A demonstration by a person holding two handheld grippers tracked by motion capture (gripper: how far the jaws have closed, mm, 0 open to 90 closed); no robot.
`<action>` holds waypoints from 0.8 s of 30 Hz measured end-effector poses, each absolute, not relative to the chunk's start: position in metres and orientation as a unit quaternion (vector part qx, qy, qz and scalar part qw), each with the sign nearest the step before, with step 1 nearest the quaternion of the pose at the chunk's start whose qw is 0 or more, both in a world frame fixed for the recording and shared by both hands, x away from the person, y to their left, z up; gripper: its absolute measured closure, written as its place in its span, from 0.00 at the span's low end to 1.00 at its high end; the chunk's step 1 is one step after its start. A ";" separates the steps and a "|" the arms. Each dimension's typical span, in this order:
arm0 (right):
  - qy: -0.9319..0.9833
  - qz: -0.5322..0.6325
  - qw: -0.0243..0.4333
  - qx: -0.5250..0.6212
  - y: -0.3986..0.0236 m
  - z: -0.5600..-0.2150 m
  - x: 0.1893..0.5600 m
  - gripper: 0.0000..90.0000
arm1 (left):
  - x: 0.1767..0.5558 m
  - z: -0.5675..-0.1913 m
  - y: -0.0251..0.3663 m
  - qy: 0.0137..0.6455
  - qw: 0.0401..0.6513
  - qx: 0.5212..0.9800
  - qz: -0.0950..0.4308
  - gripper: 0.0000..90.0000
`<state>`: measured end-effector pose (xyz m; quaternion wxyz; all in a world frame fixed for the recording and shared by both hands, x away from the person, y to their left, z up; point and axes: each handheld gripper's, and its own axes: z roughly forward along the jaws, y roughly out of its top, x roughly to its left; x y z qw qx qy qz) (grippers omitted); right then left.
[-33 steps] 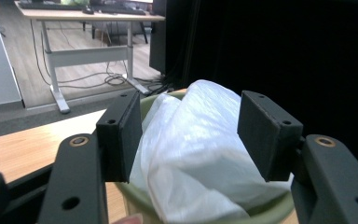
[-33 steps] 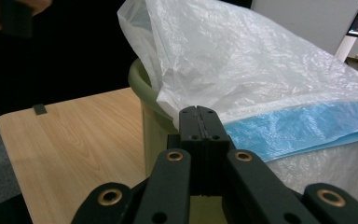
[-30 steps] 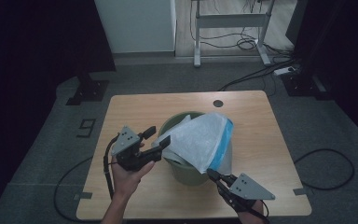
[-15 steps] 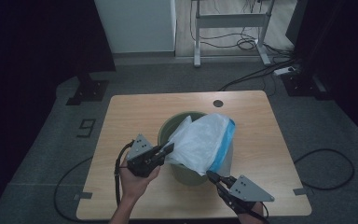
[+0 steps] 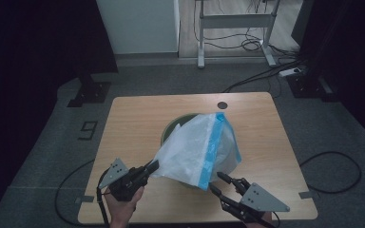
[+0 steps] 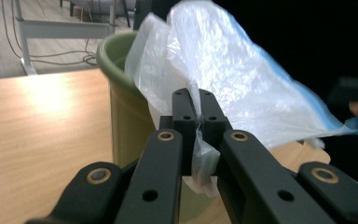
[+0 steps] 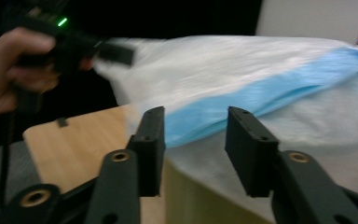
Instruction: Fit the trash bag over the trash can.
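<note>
So the left gripper (image 6: 199,128) has its jaws pinched tight on a corner of the plastic bag (image 5: 199,149), while the right gripper (image 7: 193,149) hangs wide open with nothing in it, just beside the bag's blue edge. Looks like they're mid-way lining the green bin (image 6: 121,112), so next the right one probably needs to grab that blue edge. The bag sits draped over the bin mid-table, long axis running from the near-left corner up toward the far right.

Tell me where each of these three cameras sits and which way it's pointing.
High view: above the person's side, looking forward and down on the table; both hands enter below.
Left gripper view: rides the left gripper, facing the green bin, jaws pinching the plastic bag.
Right gripper view: rides the right gripper, jaws apart, facing the bag's blue edge.
All three share the bag.
</note>
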<state>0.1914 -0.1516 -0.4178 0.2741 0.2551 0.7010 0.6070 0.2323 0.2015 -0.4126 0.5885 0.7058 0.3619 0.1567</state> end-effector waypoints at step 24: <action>0.728 0.554 0.289 0.280 -0.115 -0.414 0.223 0.56 | 0.231 -0.373 0.196 0.353 0.587 0.700 0.203 0.51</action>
